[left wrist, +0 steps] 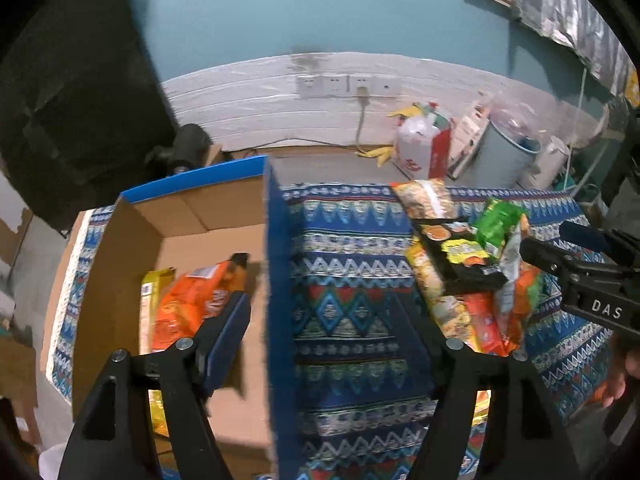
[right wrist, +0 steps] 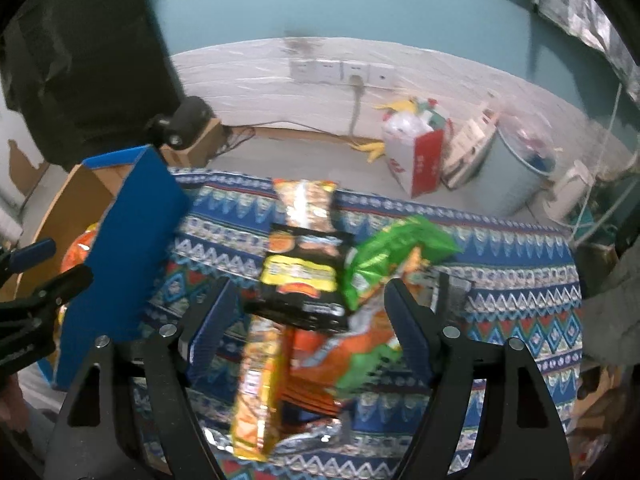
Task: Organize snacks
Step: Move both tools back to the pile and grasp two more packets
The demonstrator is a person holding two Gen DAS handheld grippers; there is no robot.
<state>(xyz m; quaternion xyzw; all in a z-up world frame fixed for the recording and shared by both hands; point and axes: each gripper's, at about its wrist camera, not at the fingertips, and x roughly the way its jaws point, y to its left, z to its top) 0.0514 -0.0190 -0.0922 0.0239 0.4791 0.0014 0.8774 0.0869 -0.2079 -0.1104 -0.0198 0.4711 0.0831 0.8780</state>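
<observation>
A cardboard box (left wrist: 188,208) with blue outer walls lies open on the patterned cloth (left wrist: 348,240). Inside it lie an orange packet (left wrist: 188,304) and a yellow packet (left wrist: 149,300). My left gripper (left wrist: 320,312) is open and straddles the box's right wall, one finger inside, one outside; nothing is held. A pile of snack packets sits right of the box: a black one (right wrist: 304,280) on top, a green one (right wrist: 396,252), orange ones (right wrist: 328,360) and a yellow-orange one (right wrist: 256,392). My right gripper (right wrist: 310,320) hangs open over this pile, its pads apart from the packets.
Beyond the table's far edge, on the floor, stand a white and red bag (left wrist: 420,152) and a pale blue bin (left wrist: 508,152). Wall sockets (left wrist: 348,86) hold a plugged cable. A dark covered object (left wrist: 80,92) looms at the left. A hand (left wrist: 624,376) shows at the right edge.
</observation>
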